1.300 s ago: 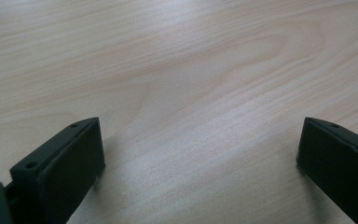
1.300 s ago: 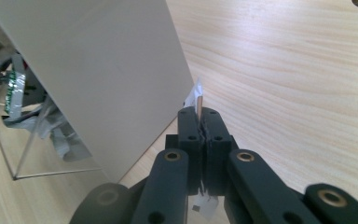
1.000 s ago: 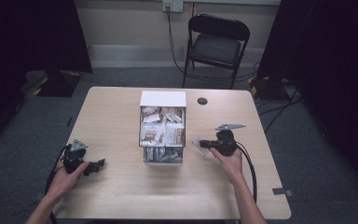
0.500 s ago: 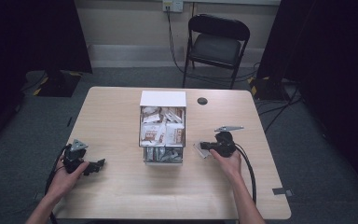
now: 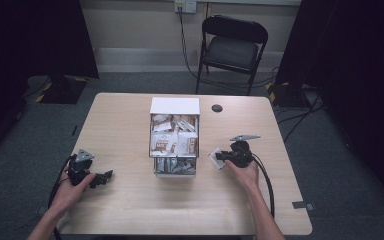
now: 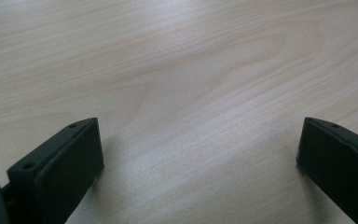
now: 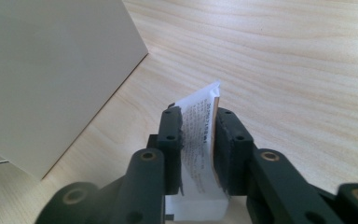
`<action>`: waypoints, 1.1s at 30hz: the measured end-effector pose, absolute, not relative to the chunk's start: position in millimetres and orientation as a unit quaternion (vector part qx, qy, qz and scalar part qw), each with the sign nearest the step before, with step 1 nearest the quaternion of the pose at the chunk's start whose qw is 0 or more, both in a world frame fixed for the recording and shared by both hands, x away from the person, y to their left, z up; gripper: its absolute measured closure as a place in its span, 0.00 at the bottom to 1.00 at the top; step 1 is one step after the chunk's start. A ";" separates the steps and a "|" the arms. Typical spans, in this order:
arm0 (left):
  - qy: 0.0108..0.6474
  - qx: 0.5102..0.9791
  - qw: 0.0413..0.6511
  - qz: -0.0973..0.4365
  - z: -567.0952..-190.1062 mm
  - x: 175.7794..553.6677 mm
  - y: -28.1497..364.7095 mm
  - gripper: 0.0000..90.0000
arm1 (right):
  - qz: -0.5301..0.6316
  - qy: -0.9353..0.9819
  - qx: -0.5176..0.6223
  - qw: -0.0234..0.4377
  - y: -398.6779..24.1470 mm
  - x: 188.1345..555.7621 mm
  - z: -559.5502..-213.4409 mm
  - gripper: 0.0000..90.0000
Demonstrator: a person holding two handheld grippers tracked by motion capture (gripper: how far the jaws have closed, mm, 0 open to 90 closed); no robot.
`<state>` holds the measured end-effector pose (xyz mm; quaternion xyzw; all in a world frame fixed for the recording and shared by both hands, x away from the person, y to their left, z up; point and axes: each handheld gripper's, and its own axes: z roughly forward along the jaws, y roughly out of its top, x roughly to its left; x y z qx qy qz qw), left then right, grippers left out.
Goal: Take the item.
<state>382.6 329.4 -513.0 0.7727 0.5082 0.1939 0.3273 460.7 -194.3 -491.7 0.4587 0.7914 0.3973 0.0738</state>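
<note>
The right gripper view shows a small white packet with fine print standing between the two black jaws of the right gripper; the jaws have just been opening a little, and the packet is still between them, but whether the pads still press on it cannot be told for sure, since thin gaps seem to appear at its sides. In the high view the packet is low over the desk, just right of the open box, which is full of similar packets. So it seems that the packet is already taken out of the box and is being let go on the desk; the release is not yet finished, and many packets remain in the box. The left gripper rests on the desk well apart from the box, its jaws wide apart with only bare wood between them. Compared with the earlier frames, the right gripper has shifted only slightly, staying beside the box, while the left hand kept its place, and the box did not move.
</note>
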 end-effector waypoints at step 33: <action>0.506 0.775 0.326 0.192 -512.7 383.2 329.9 0.00 | 0.430 0.761 0.475 0.103 -209.2 449.2 -466.6 0.30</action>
